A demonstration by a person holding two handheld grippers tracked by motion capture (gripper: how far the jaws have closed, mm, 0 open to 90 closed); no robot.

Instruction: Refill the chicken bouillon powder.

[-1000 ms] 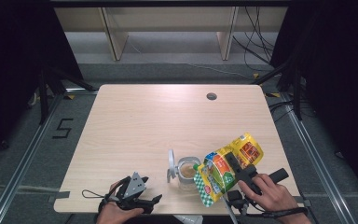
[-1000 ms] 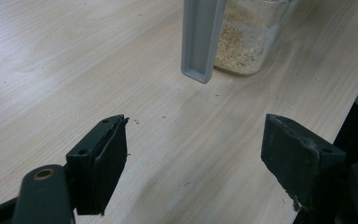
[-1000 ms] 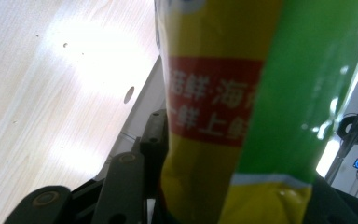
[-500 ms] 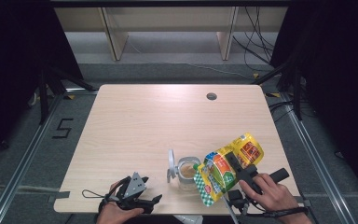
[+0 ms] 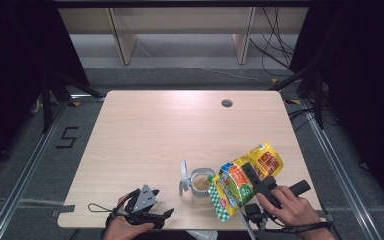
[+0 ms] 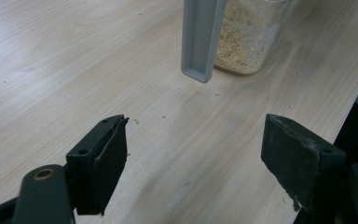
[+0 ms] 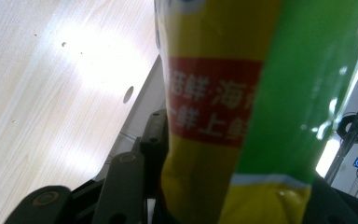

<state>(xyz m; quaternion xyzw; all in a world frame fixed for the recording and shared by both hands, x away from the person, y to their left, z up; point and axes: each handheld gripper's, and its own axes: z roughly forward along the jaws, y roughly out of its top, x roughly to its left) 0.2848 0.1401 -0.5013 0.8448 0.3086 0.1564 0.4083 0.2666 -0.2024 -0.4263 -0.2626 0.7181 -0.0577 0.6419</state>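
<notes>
pouch (image 5: 244, 179), yellow and green, clamped in the right tongs (image 5: 254, 181) at about 4 o'clock on the wooden surface (image 5: 180, 130), tilted with its lower end over the mouth of the clear jar (image 5: 200, 186); jar at 5 o'clock, partly filled with pale crumbs, its grey lid (image 5: 183, 176) standing upright at its 9 o'clock side; left tongs (image 5: 152, 210) at 7 o'clock near the front edge, jaws spread wide and holding nothing, resting low over bare wood well apart from the jar.
</notes>
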